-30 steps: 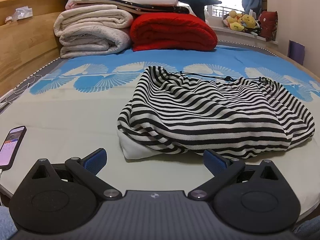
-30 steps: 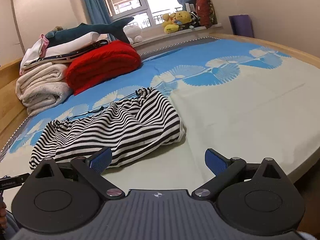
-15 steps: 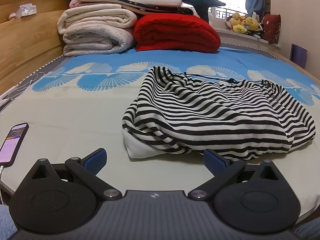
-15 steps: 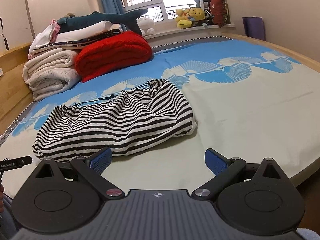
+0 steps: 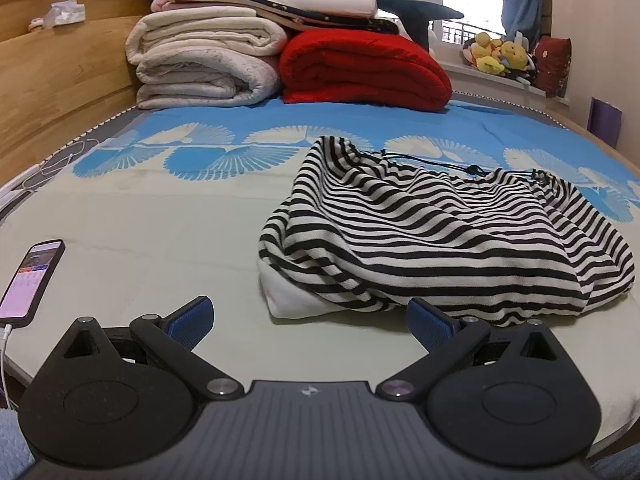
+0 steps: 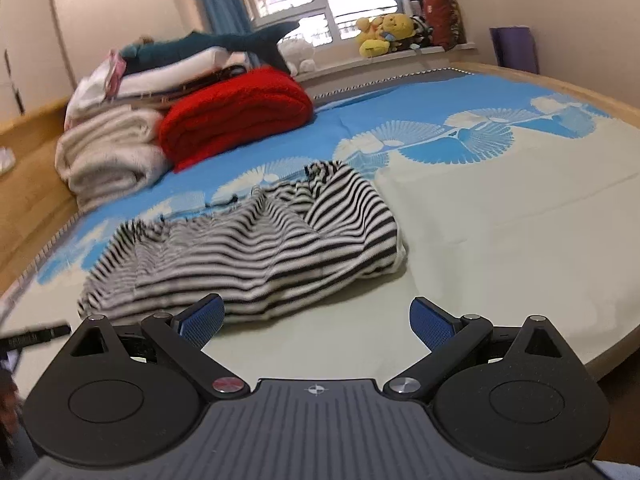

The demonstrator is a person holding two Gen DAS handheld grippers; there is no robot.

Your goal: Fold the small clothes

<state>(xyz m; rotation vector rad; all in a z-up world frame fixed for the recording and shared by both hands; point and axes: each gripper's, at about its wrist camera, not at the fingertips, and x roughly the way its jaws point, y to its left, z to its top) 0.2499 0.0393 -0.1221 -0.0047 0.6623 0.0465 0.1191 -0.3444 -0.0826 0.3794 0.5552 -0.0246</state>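
Observation:
A black-and-white striped garment (image 5: 440,236) lies crumpled on the bed, with a white hem at its near left corner and a black drawstring along its far edge. My left gripper (image 5: 310,320) hovers just in front of that white corner, open and holding nothing. In the right wrist view the same garment (image 6: 256,256) spreads ahead and to the left, slightly blurred. Short of its near edge my right gripper (image 6: 316,318) is open, with nothing between its blue pads (image 6: 434,322).
A lit phone (image 5: 30,278) on a cable lies at the bed's near left edge. Folded white blankets (image 5: 204,64) and a red blanket (image 5: 364,70) are stacked at the headboard (image 5: 60,80). Plush toys (image 6: 384,28) line the windowsill. Bare sheet (image 6: 500,220) extends right of the garment.
Both grippers have moved forward towards the striped garment, which now looks larger and closer. The right wrist view has swung slightly and blurred. Jaws stay open.

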